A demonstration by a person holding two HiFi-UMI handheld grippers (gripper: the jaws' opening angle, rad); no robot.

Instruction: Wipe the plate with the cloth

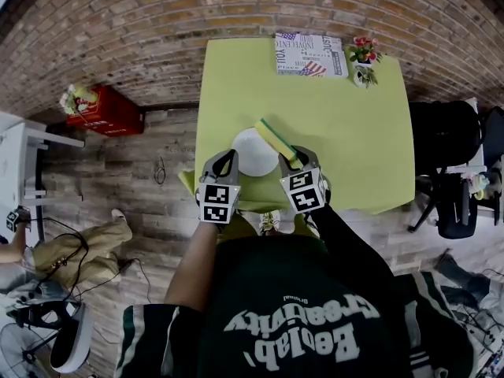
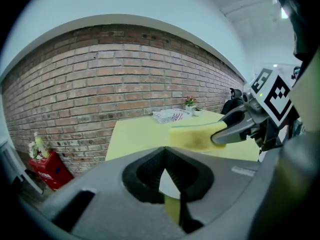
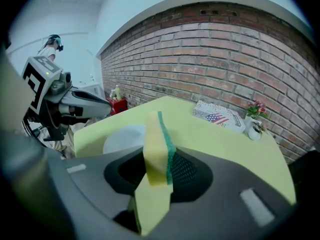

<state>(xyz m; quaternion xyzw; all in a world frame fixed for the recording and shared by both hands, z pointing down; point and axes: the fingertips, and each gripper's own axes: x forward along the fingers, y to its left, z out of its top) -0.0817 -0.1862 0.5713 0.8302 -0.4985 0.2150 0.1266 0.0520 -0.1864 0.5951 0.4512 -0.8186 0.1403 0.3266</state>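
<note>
Overall, a brick wall (image 1: 142, 22) backs a yellow-green counter (image 1: 354, 148), whose far edge sits against it. A red crate (image 1: 106, 110) stands on the floor by the wall, well left of the counter. A flat box with a flag print (image 1: 311, 54) lies at the counter's far edge, and a small flower pot (image 1: 363, 60) stands just beside it toward the far right corner.

A white plate (image 1: 250, 154) lies flat close to the near edge, left of the middle. The left gripper (image 1: 223, 157) hangs over the near edge at the plate's left rim. Its jaws are closed with the tips together and grip nothing; the plate shows through the slit behind them. The right gripper (image 1: 298, 161) is at the plate's right side, its jaws clamped on a yellow sponge (image 1: 277, 138) with a green scrub face. The sponge stands on edge and sticks out past the jaws over the plate's right rim. Whether it touches the plate cannot be told.
</note>
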